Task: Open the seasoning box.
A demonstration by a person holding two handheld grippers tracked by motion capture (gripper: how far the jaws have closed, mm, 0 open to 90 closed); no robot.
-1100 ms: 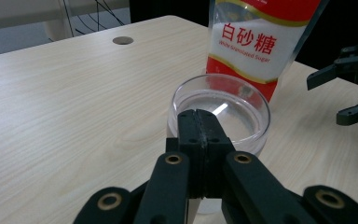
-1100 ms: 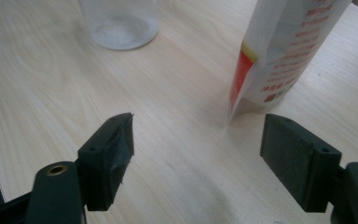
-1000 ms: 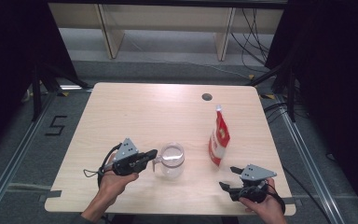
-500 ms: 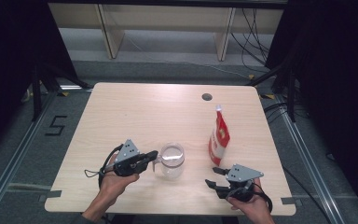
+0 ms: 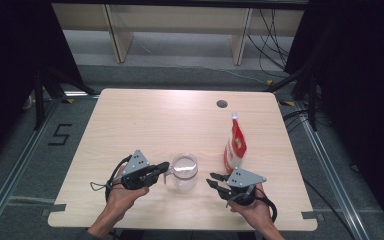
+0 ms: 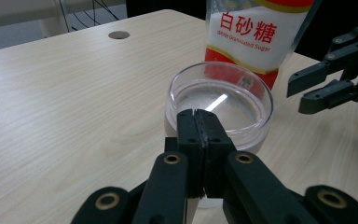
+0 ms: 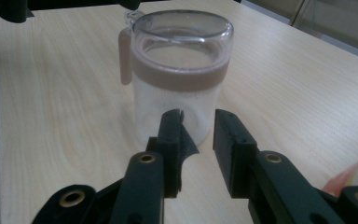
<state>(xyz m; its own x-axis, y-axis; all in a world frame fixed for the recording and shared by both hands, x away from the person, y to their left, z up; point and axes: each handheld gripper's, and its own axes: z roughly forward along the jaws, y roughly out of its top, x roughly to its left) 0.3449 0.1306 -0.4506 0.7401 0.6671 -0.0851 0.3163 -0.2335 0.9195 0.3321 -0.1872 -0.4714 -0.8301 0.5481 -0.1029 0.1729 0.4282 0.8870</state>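
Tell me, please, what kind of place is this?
Probably a lab set up for recording, not a kitchen. The bare table stands between dark curtains, metal rails run along the floor, and loose cables hang behind.

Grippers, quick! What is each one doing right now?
Left gripper: shut on the clear cup's handle.
Right gripper: open, holding nothing; jaws just been closing, near the clear cup.
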